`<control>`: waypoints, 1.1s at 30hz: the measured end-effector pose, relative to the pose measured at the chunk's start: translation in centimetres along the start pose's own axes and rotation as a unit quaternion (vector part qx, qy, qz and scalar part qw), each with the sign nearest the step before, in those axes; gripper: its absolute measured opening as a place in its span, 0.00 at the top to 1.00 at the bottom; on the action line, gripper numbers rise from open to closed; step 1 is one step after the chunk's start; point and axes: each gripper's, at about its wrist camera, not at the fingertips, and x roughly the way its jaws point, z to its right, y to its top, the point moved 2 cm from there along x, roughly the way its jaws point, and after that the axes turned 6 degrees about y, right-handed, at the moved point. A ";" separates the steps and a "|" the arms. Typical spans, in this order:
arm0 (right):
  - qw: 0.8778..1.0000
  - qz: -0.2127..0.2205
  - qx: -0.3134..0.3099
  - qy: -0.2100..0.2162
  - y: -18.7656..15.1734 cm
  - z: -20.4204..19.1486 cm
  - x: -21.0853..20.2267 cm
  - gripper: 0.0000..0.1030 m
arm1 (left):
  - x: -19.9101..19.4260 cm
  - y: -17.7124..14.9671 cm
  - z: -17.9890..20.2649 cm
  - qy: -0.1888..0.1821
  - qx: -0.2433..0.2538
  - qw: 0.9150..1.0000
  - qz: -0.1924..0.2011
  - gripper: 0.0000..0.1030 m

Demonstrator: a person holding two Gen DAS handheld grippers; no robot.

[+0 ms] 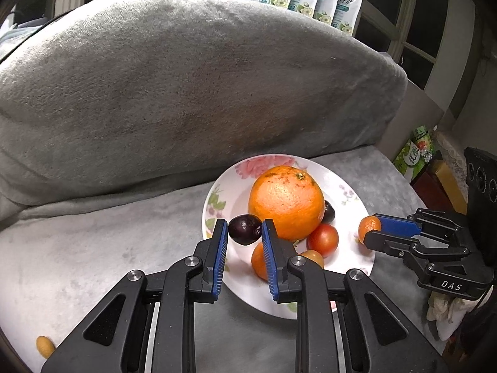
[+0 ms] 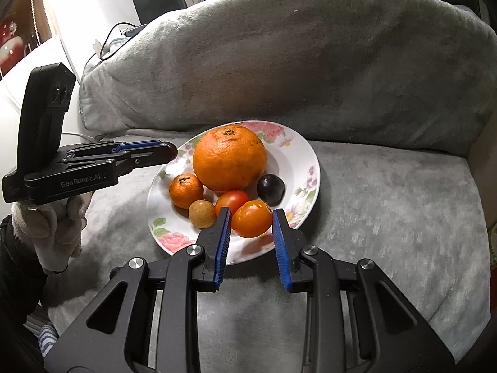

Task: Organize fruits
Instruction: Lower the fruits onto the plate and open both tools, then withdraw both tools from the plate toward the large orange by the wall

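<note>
Gripping a glossy dark plum (image 1: 244,229), left gripper (image 1: 243,233).

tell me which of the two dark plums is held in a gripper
The dark plum at the plate's left rim, pinched by the left gripper. The other plum lies free on the plate beside the big orange.

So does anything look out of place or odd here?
One small yellow fruit lies alone on the grey cover, far from the plate holding the rest. Nothing looks spilled or damaged.
</note>
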 end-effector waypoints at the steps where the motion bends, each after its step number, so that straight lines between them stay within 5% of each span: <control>1: 1.000 0.000 -0.001 0.001 0.0 -0.1 0.0 0.73 | -0.1 0.0 0.0 -0.001 -0.001 1.000 0.001 0.79; 3: 1.000 0.000 -0.002 0.002 0.1 -0.1 0.0 0.72 | -0.2 0.1 0.0 -0.001 -0.002 1.000 0.003 0.75; 6: 1.000 0.005 -0.003 0.000 0.1 -0.2 -0.1 0.54 | -0.4 0.3 0.1 -0.001 -0.003 1.000 0.007 0.67; 10: 1.000 0.014 -0.006 0.000 0.2 -0.3 -0.6 0.45 | -0.7 0.4 0.2 0.000 -0.004 1.000 0.013 0.43; 14: 1.000 0.020 -0.012 0.001 0.3 -0.8 -1.0 0.31 | -1.2 0.5 0.3 0.004 -0.007 1.000 0.018 0.32; 20: 0.999 0.023 -0.023 0.001 0.5 -2.0 -1.2 0.19 | -2.1 0.5 0.5 0.009 -0.006 1.000 0.025 0.24; 33: 0.999 0.043 -0.021 0.016 0.7 -3.8 -2.7 0.19 | -6.0 0.0 0.3 0.015 -0.011 0.998 0.057 0.24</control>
